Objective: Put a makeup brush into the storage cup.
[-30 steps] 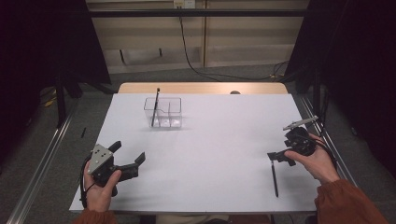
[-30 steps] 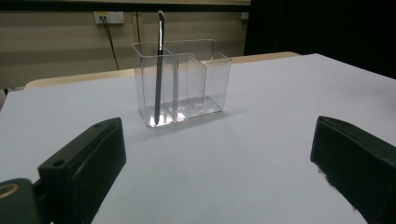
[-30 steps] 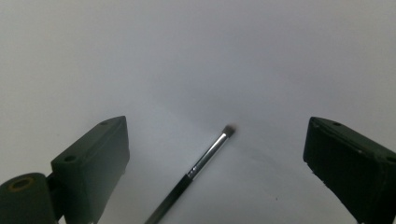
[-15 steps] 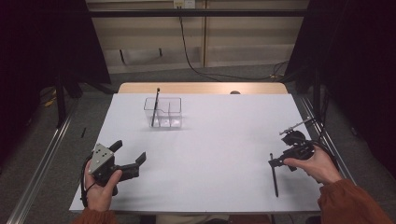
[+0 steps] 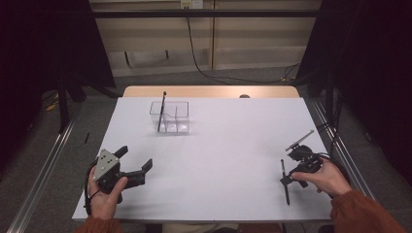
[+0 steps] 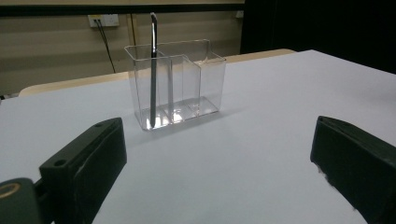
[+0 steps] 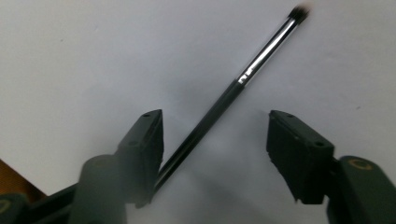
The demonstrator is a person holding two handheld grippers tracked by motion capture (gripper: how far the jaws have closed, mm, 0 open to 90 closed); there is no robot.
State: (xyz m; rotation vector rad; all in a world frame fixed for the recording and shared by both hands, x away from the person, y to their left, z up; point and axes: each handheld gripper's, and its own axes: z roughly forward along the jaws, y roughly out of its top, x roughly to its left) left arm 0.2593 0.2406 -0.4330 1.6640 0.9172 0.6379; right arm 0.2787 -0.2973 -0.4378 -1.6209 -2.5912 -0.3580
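A thin black makeup brush (image 5: 284,181) (image 7: 232,94) with a silver ferrule lies flat on the white table at the near right. My right gripper (image 5: 290,176) (image 7: 215,149) points down over it, open, its jaws on either side of the handle and close above the table. A clear three-compartment plastic organizer (image 5: 171,117) (image 6: 176,84) stands at the far left-centre, with a dark brush (image 5: 161,110) (image 6: 153,65) upright in its left compartment. My left gripper (image 5: 136,165) (image 6: 219,172) rests near the front left, open and empty, facing the organizer.
The white sheet (image 5: 228,141) covers the table, and a strip of bare wood (image 5: 209,91) shows at the far edge. A cable (image 5: 199,53) hangs on the back wall. Metal rails run along the floor on both sides.
My right gripper has tipped down and moved toward the near edge, coming over the lying brush. The left gripper has stayed where it was.
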